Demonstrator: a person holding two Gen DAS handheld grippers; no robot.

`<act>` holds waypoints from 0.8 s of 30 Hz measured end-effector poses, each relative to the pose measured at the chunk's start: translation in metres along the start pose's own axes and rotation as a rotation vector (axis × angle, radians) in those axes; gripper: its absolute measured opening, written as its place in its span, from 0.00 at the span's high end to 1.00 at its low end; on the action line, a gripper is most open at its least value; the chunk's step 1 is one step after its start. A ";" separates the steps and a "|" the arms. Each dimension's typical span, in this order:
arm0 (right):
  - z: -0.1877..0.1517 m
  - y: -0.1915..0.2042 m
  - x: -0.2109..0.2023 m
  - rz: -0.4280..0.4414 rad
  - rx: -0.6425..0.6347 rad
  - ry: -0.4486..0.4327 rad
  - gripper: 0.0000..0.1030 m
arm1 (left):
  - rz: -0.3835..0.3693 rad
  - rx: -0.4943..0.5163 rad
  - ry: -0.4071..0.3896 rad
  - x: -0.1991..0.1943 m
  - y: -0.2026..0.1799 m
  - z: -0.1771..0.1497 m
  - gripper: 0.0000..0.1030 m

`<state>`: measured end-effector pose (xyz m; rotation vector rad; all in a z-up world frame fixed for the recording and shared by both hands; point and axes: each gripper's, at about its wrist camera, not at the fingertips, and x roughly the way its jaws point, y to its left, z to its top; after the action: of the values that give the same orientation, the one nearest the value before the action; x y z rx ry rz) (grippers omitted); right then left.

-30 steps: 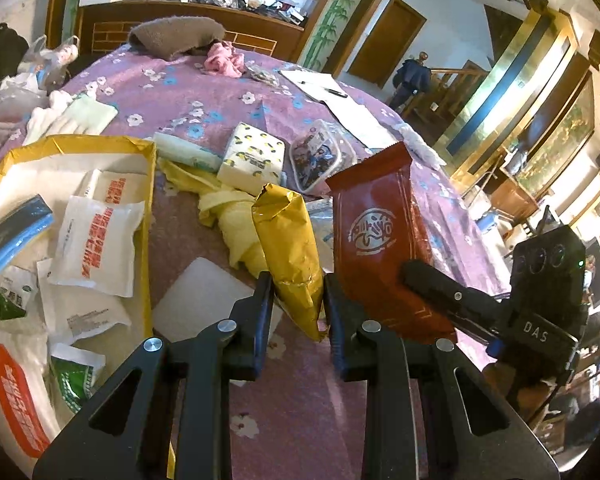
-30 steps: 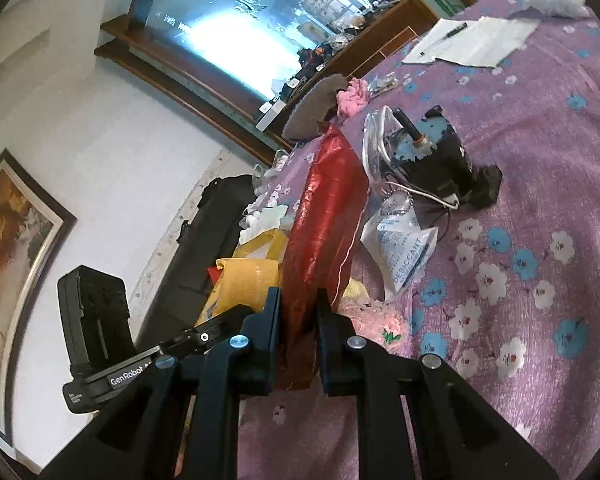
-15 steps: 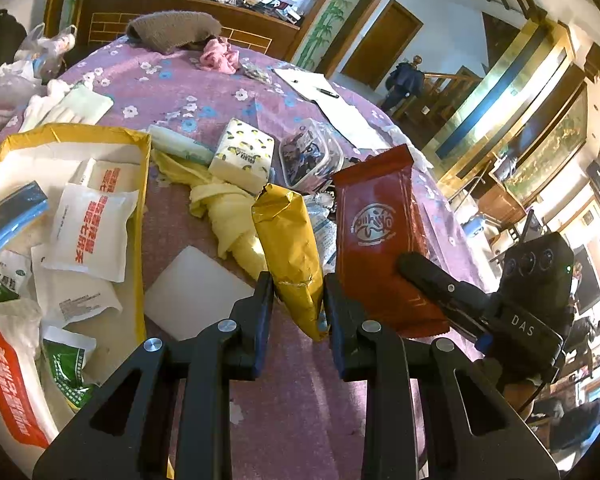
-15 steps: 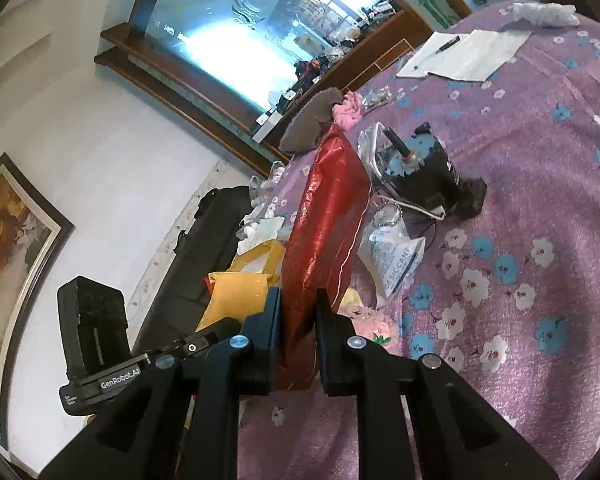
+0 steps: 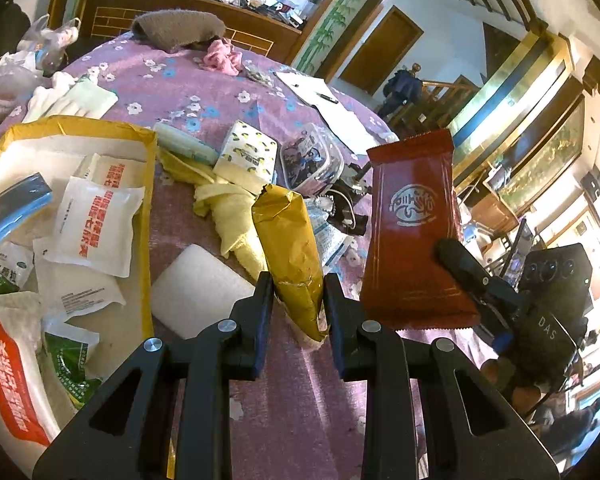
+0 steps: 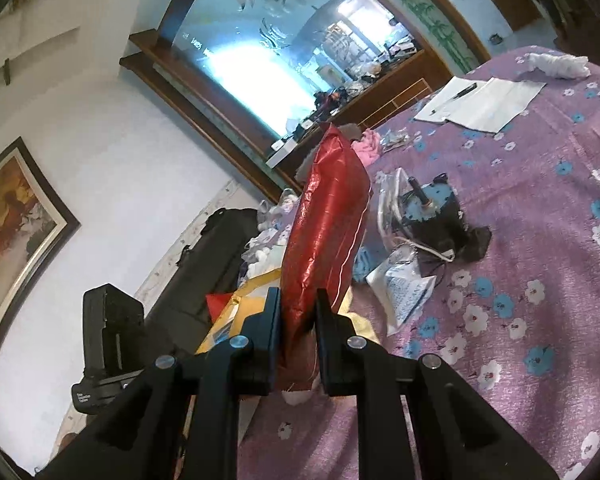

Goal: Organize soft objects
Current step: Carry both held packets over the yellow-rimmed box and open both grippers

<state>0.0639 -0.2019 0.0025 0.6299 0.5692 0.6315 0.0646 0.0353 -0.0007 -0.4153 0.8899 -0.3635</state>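
- Gold foil pack (image 5: 292,256) pinched tight in the left gripper (image 5: 296,308), up off the purple table (image 5: 284,420).
- Red foil pack (image 6: 324,236) squeezed in the fingers (image 6: 272,320) of the right gripper (image 6: 298,320), also up in the air.
- Already lying in the yellow tray (image 5: 150,200): several white soft packs (image 5: 96,224).
- Left to tidy, by the look of it: both held packs, yellow cloth (image 5: 228,208), tissue pack (image 5: 246,156), white foam pad (image 5: 198,288).

Red packet (image 5: 414,232) shifted slightly right, away from gold packet (image 5: 290,256).
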 end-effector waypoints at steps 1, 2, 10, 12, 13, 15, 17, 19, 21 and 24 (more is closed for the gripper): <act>0.001 0.001 0.001 0.005 0.001 0.005 0.86 | -0.003 -0.001 0.000 -0.001 0.000 0.000 0.76; 0.001 0.003 0.002 0.011 0.001 0.011 0.86 | -0.007 -0.004 -0.002 -0.003 0.001 0.000 0.76; -0.007 0.016 0.028 0.093 0.015 0.107 0.86 | -0.022 -0.043 -0.051 -0.032 0.019 0.009 0.76; -0.010 0.021 0.040 0.114 0.016 0.144 0.86 | -0.012 -0.055 -0.069 -0.042 0.027 0.012 0.76; -0.011 0.023 0.047 0.122 0.017 0.160 0.86 | -0.003 -0.061 -0.080 -0.047 0.032 0.013 0.76; -0.013 0.027 0.058 0.140 0.017 0.189 0.86 | 0.014 -0.076 -0.105 -0.059 0.043 0.016 0.76; -0.015 0.032 0.072 0.161 0.015 0.221 0.86 | 0.043 -0.099 -0.129 -0.070 0.057 0.022 0.76; -0.017 0.038 0.084 0.182 0.008 0.249 0.87 | 0.067 -0.110 -0.148 -0.080 0.070 0.026 0.76; -0.016 0.046 0.097 0.205 0.003 0.270 0.87 | 0.111 -0.119 -0.158 -0.087 0.084 0.033 0.76; -0.014 0.054 0.113 0.236 0.000 0.300 0.87 | 0.147 -0.139 -0.157 -0.090 0.107 0.044 0.76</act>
<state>0.1116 -0.0850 -0.0021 0.6115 0.7801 0.9578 0.0616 0.1779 0.0315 -0.4962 0.7895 -0.1322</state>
